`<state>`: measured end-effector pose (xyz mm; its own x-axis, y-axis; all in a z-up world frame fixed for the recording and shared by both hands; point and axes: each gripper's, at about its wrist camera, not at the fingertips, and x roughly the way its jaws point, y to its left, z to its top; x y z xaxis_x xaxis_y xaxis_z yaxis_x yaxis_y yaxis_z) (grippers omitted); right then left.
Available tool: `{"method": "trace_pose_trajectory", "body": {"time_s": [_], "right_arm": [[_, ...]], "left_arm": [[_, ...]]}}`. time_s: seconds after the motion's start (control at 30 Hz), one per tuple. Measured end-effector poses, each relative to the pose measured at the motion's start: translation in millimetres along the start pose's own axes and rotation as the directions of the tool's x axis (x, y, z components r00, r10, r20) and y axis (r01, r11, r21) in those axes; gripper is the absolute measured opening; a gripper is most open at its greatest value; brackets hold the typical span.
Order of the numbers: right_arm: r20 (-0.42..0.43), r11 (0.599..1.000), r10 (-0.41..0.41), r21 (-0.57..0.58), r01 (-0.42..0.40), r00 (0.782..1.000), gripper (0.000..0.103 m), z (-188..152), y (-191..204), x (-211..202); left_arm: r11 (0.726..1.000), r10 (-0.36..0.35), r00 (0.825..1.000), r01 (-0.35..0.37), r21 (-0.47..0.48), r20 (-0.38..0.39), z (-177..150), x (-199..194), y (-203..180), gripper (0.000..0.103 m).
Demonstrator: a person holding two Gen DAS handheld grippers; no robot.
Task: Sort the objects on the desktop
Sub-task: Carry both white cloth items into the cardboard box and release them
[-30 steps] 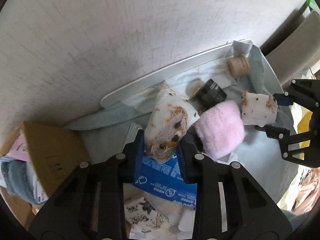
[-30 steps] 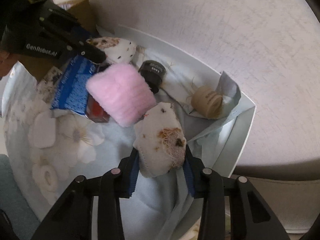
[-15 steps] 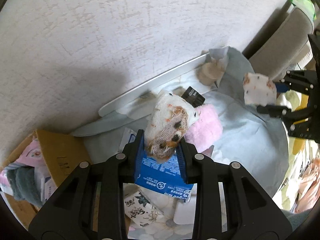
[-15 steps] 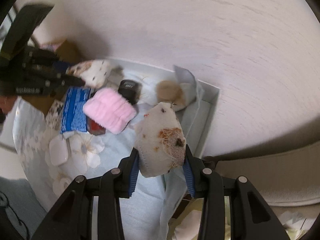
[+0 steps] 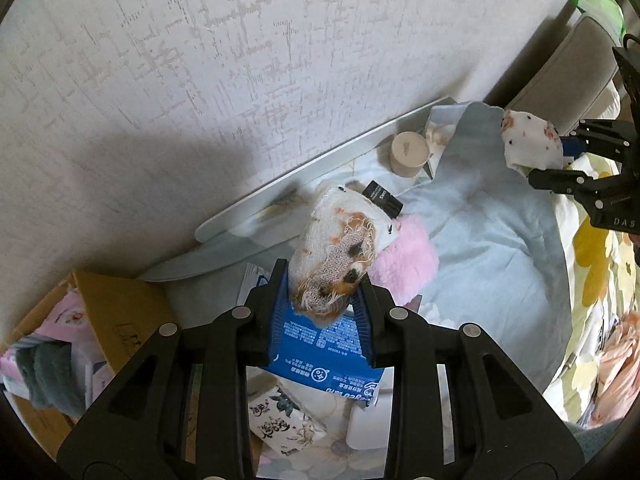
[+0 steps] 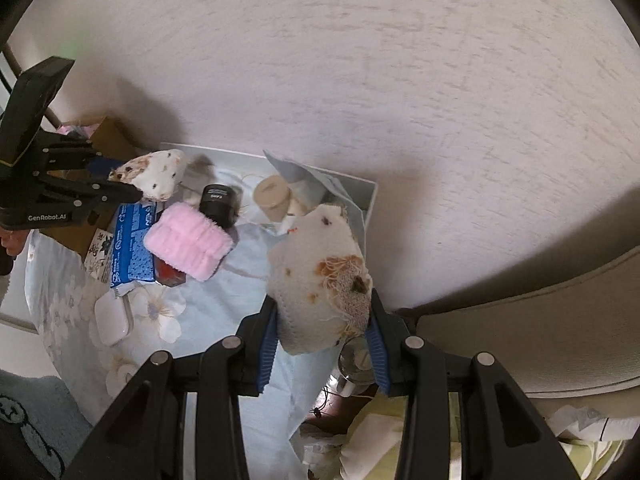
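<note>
Left gripper (image 5: 323, 300) closed on one spotted white sock (image 5: 340, 252), right gripper (image 6: 322, 330) closed on second spotted sock (image 6: 320, 280), both lifted above the cloth-covered table (image 6: 208, 304), pink fluffy roll (image 6: 188, 240) lying below.

Near sock (image 5: 340, 256): white, orange and black flecks, frayed tan patch. Right sock (image 5: 528, 144): white, brown-spotted. Headband (image 5: 404, 264): fluffy pink. Packet (image 5: 324, 356): blue, white print. Jar (image 5: 409, 154): beige. Lens cap (image 6: 218, 202): black. Cloth (image 5: 496, 240): pale blue, white flowers near. Wall (image 5: 200, 60): off-white, textured.
</note>
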<state>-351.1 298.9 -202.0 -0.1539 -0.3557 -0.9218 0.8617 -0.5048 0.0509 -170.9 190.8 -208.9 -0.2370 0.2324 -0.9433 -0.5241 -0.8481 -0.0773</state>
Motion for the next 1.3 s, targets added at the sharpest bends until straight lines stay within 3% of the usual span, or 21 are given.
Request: {"method": "trace_pose_trajectory", "body": {"time_s": [0.17, 0.43, 0.8, 1.3], "right_arm": [[-0.002, 0.999, -0.003, 0.039, 0.003, 1.000, 0.037, 4.5, 0.5, 21.9], [0.010, 1.000, -0.017, 0.017, 0.017, 1.000, 0.037, 13.5, 14.8, 7.5], [0.026, 0.996, -0.017, -0.087, 0.019, 1.000, 0.037, 55.1, 80.1, -29.1], [0.070, 0.982, 0.065, -0.184, -0.052, 0.995, 0.037, 112.6, 191.4, -49.4]], "left_arm": [[1.000, -0.001, 1.000, 0.001, 0.005, 0.005, 2.2, 4.0, -2.3, 0.027], [1.000, -0.009, 1.000, 0.009, 0.000, 0.022, 1.6, -13.1, 0.4, 0.027], [1.000, 0.019, 0.996, -0.020, 0.010, 0.090, -2.1, -73.0, 10.6, 0.027], [0.994, 0.093, 0.982, -0.083, -0.066, 0.167, -55.4, -166.2, 89.3, 0.027]]}}
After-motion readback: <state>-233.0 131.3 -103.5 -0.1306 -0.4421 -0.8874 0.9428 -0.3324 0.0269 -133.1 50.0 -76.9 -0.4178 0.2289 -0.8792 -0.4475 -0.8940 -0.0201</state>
